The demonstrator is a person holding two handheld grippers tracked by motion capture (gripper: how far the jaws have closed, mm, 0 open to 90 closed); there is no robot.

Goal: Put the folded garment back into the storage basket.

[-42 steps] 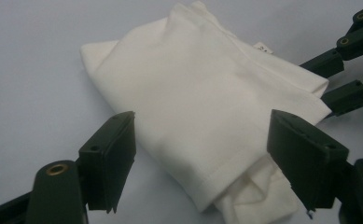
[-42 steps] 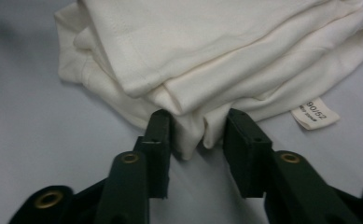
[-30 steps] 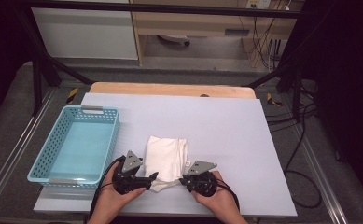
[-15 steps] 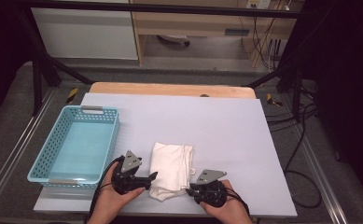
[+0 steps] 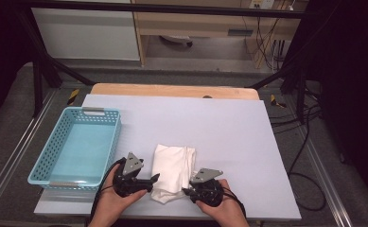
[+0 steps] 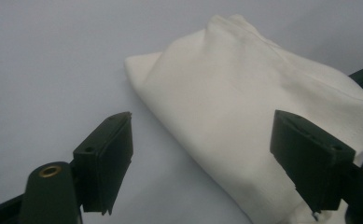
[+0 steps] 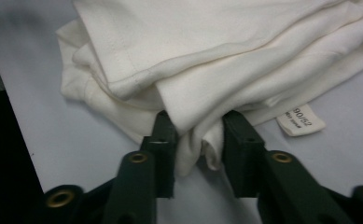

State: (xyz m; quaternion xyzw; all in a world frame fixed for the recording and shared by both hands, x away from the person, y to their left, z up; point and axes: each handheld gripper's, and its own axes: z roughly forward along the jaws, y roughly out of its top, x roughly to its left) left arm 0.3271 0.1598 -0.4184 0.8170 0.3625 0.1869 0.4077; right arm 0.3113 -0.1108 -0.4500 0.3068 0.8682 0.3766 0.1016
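A folded white cloth [image 5: 172,165] lies on the pale table near its front edge, between my two grippers. My left gripper [image 5: 155,178] is at the cloth's left side, open wide. In the left gripper view [image 6: 202,126] one jaw rests on bare table and the other over the cloth [image 6: 244,116]. My right gripper [image 5: 185,191] is at the cloth's near right corner. In the right gripper view [image 7: 198,123] its jaws have just been closing and pinch a bunched fold of the cloth [image 7: 216,46]. A small sewn label [image 7: 300,120] sticks out beside the jaw.
A light blue plastic basket [image 5: 115,137] stands at the table's left, holding nothing, close to my left hand. The pale table top [image 5: 229,127] stretches behind and to the right of the cloth. Cables hang off the right side.
My right gripper has shifted slightly toward the near edge and sits at the cloth's near corner, which has bunched a little. The left gripper has kept still.
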